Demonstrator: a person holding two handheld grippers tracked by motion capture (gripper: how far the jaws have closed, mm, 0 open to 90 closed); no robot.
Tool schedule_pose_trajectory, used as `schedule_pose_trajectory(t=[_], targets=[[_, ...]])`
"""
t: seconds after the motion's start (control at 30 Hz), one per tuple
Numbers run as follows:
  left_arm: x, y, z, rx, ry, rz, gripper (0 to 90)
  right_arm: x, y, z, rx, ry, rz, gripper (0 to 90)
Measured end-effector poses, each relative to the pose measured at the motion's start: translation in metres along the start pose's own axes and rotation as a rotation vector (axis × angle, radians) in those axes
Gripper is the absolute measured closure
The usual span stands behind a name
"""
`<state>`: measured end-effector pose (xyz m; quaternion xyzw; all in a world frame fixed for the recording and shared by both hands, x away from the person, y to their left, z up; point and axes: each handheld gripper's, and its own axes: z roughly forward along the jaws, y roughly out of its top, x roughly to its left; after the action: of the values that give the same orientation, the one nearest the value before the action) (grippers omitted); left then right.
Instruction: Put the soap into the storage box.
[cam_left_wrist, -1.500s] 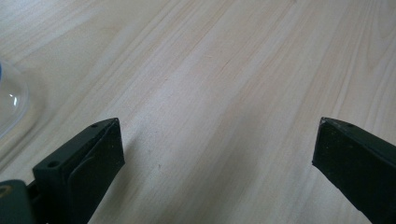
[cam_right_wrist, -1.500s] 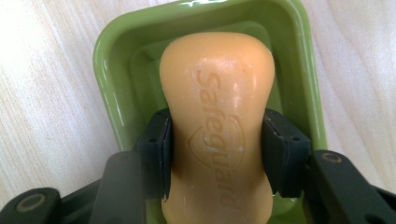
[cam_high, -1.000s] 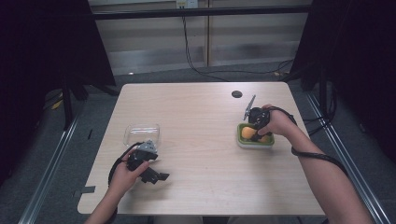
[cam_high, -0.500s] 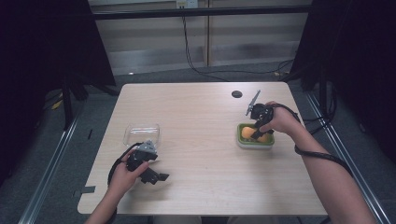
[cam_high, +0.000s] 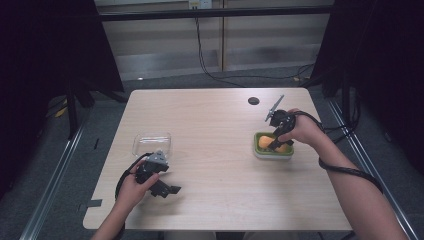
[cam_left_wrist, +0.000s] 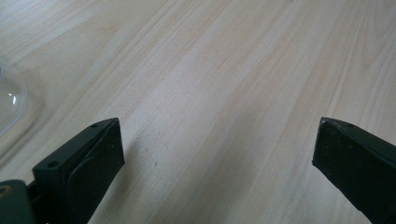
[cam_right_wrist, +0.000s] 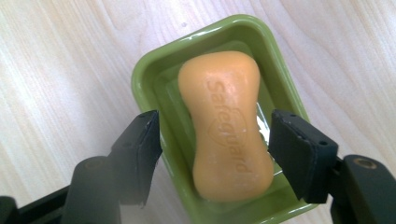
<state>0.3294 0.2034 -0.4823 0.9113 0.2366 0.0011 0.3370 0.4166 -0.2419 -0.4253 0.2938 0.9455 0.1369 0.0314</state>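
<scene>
An orange bar of soap (cam_right_wrist: 226, 123) stamped "Safeguard" lies in a green soap dish (cam_right_wrist: 154, 65) on the right side of the table (cam_high: 215, 125). My right gripper (cam_right_wrist: 215, 135) hovers open over the dish, one jaw on each side of the soap, not touching it. In the high view the dish (cam_high: 272, 152) and soap (cam_high: 265, 143) sit under the right gripper (cam_high: 276, 136). My left gripper (cam_high: 167, 190) rests low near the front left of the table, open, with bare wood between its jaws (cam_left_wrist: 210, 154).
A clear plastic lid (cam_high: 151, 143) lies just beyond the left gripper; its curved edge (cam_left_wrist: 9, 100) shows at the left of the left gripper view. A dark round hole (cam_high: 253, 100) sits near the table's far right. Cables trail from both grippers.
The right gripper has shifted slightly toward the far right over the dish. The left gripper has stayed where it was.
</scene>
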Motion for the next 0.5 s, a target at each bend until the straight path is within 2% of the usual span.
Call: schedule_pose_trajectory(t=[0.1,0.13,0.2,0.37,0.4,0.5], targets=[[0.0,0.001,0.0,0.004,-0.002,-0.004,1.6,0.004,-0.001,-0.003,-0.011,0.007,0.04,29.3],[0.0,0.001,-0.001,0.013,-0.002,0.003,1.7,0.004,-0.001,-0.003,-0.018,0.006,0.044,29.2],[-0.002,0.001,0.001,-0.01,-0.005,-0.01,1.7,0.005,-0.002,-0.004,-0.021,0.008,0.037,28.5],[-0.001,0.001,0.001,-0.004,-0.008,-0.002,1.6,0.008,-0.003,-0.008,-0.036,0.008,0.068,26.2],[-0.001,0.001,0.001,-0.004,-0.008,-0.011,1.6,0.009,-0.004,-0.009,-0.042,0.01,0.077,25.9],[-0.002,0.001,0.001,-0.01,-0.009,-0.012,1.6,0.012,-0.005,-0.01,-0.049,0.011,0.076,25.4]])
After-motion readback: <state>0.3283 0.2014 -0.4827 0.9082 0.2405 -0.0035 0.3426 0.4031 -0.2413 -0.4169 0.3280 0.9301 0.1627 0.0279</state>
